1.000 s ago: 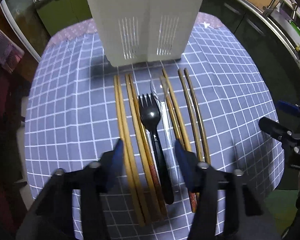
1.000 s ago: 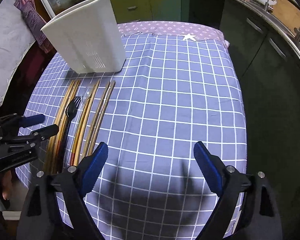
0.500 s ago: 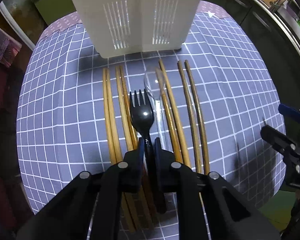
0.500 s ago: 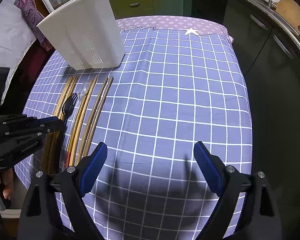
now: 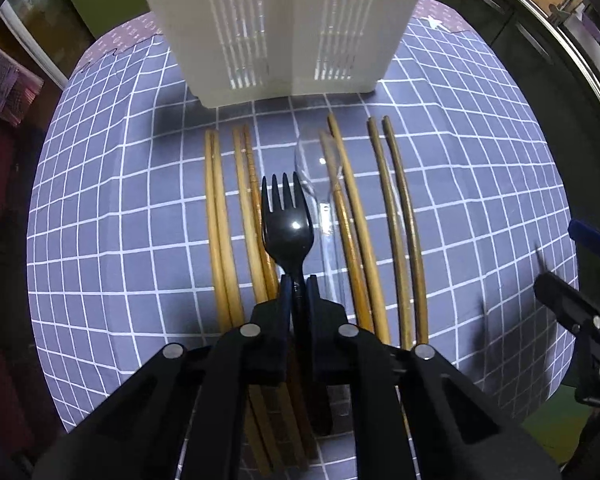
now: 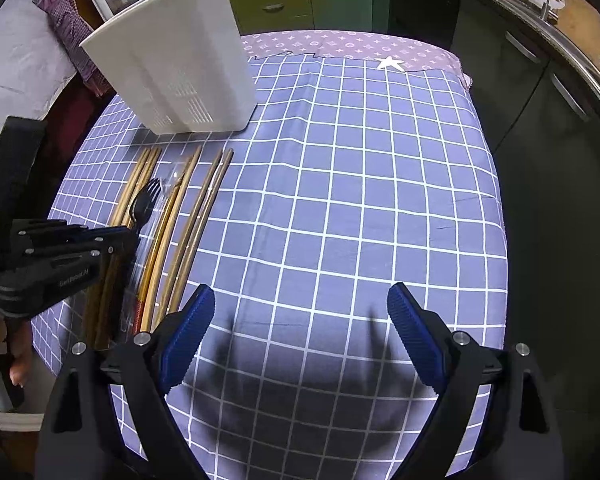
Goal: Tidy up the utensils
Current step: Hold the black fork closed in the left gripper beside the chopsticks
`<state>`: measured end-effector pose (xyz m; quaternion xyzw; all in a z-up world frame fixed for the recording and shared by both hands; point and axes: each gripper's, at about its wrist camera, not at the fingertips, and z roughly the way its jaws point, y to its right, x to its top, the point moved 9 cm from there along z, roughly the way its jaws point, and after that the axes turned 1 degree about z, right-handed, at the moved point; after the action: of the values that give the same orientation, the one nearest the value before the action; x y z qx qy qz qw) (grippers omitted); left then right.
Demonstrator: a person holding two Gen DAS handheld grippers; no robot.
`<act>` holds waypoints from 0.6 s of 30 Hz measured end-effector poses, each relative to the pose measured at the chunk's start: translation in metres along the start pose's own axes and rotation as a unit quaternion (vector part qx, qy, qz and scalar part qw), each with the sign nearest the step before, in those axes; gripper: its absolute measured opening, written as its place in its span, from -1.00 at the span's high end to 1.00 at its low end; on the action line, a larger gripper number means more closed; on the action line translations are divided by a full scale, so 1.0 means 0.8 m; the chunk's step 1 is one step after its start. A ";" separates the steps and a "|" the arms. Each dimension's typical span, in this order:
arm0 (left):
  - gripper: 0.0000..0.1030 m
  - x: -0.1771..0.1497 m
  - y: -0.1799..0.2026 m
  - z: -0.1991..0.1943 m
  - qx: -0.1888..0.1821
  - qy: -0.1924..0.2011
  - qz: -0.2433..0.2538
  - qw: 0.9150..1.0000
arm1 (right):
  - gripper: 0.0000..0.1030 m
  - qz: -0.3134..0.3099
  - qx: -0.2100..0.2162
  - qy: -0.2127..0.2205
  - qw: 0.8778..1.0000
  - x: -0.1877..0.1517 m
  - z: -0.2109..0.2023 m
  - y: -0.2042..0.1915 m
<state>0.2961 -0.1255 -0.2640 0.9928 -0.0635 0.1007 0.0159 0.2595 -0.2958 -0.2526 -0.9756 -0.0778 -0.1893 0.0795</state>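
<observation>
The left gripper point(image 5: 298, 288) clamps its jaws on the handle of a glossy black plastic fork point(image 5: 287, 229), tines pointing toward a white slotted plastic utensil caddy point(image 5: 284, 20) at the far end of a blue checked tablecloth point(image 6: 360, 200). The fork sits among pairs of wooden chopsticks point(image 5: 220, 240) lying in a row, with a clear plastic spoon point(image 5: 320, 184) just to its right. The right gripper point(image 6: 300, 332) hovers over bare cloth, jaws spread wide and holding nothing.

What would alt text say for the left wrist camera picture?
The left gripper is shut on a black plastic fork lying among wooden chopsticks and a clear spoon on a blue checked tablecloth. A white utensil holder stands behind them.
</observation>
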 end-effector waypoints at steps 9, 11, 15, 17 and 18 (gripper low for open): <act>0.99 0.017 -0.001 -0.004 -0.019 0.031 -0.011 0.999 | -0.67 -0.017 0.004 -0.008 1.000 0.006 -0.004 -0.029; 0.99 0.019 -0.005 -0.012 -0.031 0.046 -0.017 0.998 | -0.59 -0.022 0.013 -0.014 1.000 0.009 -0.006 -0.041; 1.00 0.022 -0.013 -0.037 -0.047 0.078 -0.018 0.996 | -0.41 -0.023 0.024 -0.029 0.999 0.013 0.000 -0.055; 0.99 0.019 -0.014 -0.045 -0.050 0.083 -0.014 0.995 | -0.35 -0.020 0.023 -0.034 0.999 0.014 0.004 -0.058; 0.99 0.018 -0.015 -0.043 -0.054 0.077 -0.012 0.995 | -0.35 -0.019 0.023 -0.038 0.999 0.014 0.005 -0.059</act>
<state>0.3049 -0.1142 -0.2274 0.9804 -0.0555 0.1733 0.0759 0.2628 -0.2475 -0.2463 -0.9783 -0.1033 -0.1521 0.0955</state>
